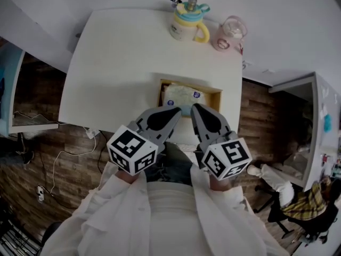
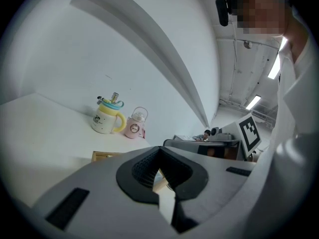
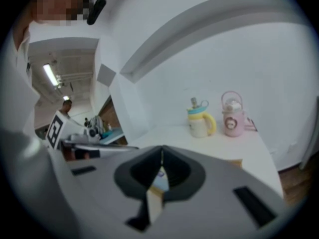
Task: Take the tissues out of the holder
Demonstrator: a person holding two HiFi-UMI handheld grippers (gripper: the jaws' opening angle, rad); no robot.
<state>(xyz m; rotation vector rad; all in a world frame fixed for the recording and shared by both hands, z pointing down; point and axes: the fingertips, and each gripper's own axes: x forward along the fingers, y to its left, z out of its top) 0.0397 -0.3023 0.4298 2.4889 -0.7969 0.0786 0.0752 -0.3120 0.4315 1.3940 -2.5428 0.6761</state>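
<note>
A wooden tissue holder [image 1: 215, 93] lies on the white table [image 1: 117, 68] near its front edge, with a pale tissue pack [image 1: 180, 96] inside it. My left gripper [image 1: 177, 109] and right gripper [image 1: 194, 107] hover side by side just in front of the holder, tips pointing at it. Both are shut with nothing between the jaws. In the left gripper view the left gripper [image 2: 159, 149] has its jaws closed, and the holder's rim [image 2: 104, 156] shows beyond them. In the right gripper view the right gripper [image 3: 162, 149] is closed too, with the holder's corner [image 3: 235, 162] to its right.
A yellow and teal lidded mug [image 1: 188, 21] and a pink bottle [image 1: 230, 33] stand at the table's far edge by the wall. Cables lie on the wooden floor at the left [image 1: 64, 153]. A chair with clothing [image 1: 298, 207] stands at the right.
</note>
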